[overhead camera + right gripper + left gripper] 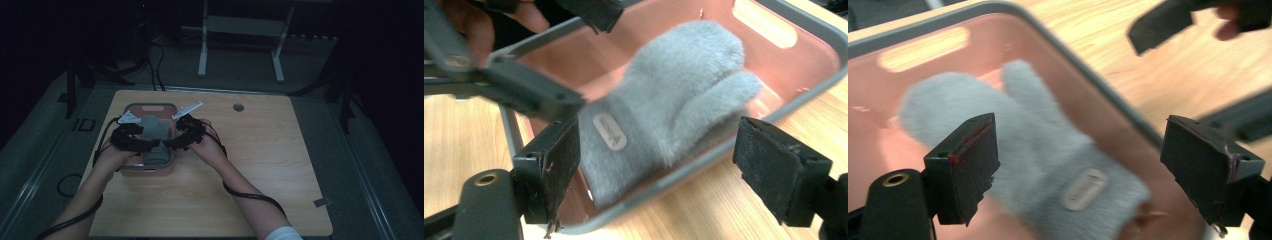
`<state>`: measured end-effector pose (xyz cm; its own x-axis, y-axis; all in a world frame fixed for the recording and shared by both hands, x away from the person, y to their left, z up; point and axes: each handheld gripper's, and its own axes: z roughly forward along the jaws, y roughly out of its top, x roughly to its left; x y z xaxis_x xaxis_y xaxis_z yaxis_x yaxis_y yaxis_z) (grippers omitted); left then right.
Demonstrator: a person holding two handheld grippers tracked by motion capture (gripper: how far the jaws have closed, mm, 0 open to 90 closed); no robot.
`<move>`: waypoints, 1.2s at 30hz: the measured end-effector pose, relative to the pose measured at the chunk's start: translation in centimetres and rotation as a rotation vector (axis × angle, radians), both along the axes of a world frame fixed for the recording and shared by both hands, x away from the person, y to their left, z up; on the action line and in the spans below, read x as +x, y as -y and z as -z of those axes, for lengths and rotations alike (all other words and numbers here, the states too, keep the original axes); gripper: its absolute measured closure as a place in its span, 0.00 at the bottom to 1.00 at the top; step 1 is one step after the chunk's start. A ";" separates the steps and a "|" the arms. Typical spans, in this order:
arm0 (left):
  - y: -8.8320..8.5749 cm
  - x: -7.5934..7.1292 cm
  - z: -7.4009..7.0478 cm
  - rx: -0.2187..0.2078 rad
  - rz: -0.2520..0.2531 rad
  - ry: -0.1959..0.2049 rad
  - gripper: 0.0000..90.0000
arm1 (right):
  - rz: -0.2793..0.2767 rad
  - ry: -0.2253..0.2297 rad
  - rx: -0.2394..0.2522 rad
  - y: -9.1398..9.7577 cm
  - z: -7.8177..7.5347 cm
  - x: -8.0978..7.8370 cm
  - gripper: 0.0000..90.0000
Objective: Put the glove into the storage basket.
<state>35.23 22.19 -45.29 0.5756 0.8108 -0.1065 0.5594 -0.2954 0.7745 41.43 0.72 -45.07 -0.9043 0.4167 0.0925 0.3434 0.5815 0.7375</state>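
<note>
A fluffy grey mitten with a small oval label lies inside a pink bin with a grey rim at the table's left. My left gripper hovers open over the bin's near end, above the mitten's cuff. My right gripper is open at the bin's right rim, its jaws straddling the mitten without touching it. In the left gripper view the mitten lies between the wide-apart jaws, inside the pink bin. The right gripper view has the bin's grey rim crossing under the mitten.
The wooden table has a round cable hole at its back. Black cables trail from both grippers over the near edge. A white desk frame stands on the floor beyond the table, with dark stands at both sides.
</note>
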 end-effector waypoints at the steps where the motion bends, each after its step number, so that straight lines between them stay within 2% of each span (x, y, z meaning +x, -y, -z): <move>1: 0.4 -0.8 -0.3 -0.015 0.011 0.022 0.18 | -0.009 0.014 0.006 0.6 -0.2 -0.5 0.21; 3: 0.9 -1.8 -0.7 -0.046 0.027 0.034 0.18 | -0.012 0.026 0.002 1.1 -0.4 -1.0 0.21; 6: 1.9 -3.3 -1.4 -0.054 0.073 0.069 0.18 | -0.024 0.043 0.001 1.8 -0.5 -1.8 0.21; 10: 2.9 -4.9 -1.8 -0.096 0.124 0.078 0.18 | -0.035 0.054 -0.002 2.6 -0.2 -2.8 0.21; 12: 3.4 -5.6 -1.7 -0.099 0.155 0.083 0.18 | -0.044 0.059 -0.001 3.1 0.0 -3.2 0.21; 18: 5.0 -7.5 -0.6 -0.076 0.258 0.087 0.18 | -0.046 0.060 -0.008 4.9 1.1 -4.2 0.20; 19: 5.3 -7.7 -0.3 -0.083 0.272 0.096 0.18 | -0.043 0.063 -0.006 5.3 1.3 -4.4 0.20; 22: 6.1 -8.3 0.8 -0.104 0.301 0.078 0.18 | -0.036 0.070 -0.018 6.3 2.2 -4.9 0.20; 25: 7.1 -8.7 1.9 -0.096 0.339 0.072 0.18 | -0.035 0.063 -0.022 7.2 3.0 -5.3 0.20; 28: 8.0 -9.0 2.8 -0.099 0.390 0.088 0.18 | -0.030 0.057 -0.024 8.1 4.0 -5.6 0.20; 29: 8.3 -9.0 3.1 -0.097 0.405 0.079 0.18 | -0.025 0.056 -0.022 8.3 4.3 -5.7 0.20; 33: 9.6 -9.3 4.4 -0.046 0.454 0.064 0.18 | -0.017 0.058 -0.020 9.5 5.7 -6.2 0.19; 36: 10.3 -9.5 5.2 0.000 0.477 0.079 0.18 | -0.024 0.060 -0.021 10.3 6.6 -6.4 0.19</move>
<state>25.76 11.89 -50.49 0.8897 0.4541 -0.0479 0.3012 -0.5048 0.8090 35.07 -9.62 -51.69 -0.9176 0.3964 0.0290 0.2846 0.6044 0.7441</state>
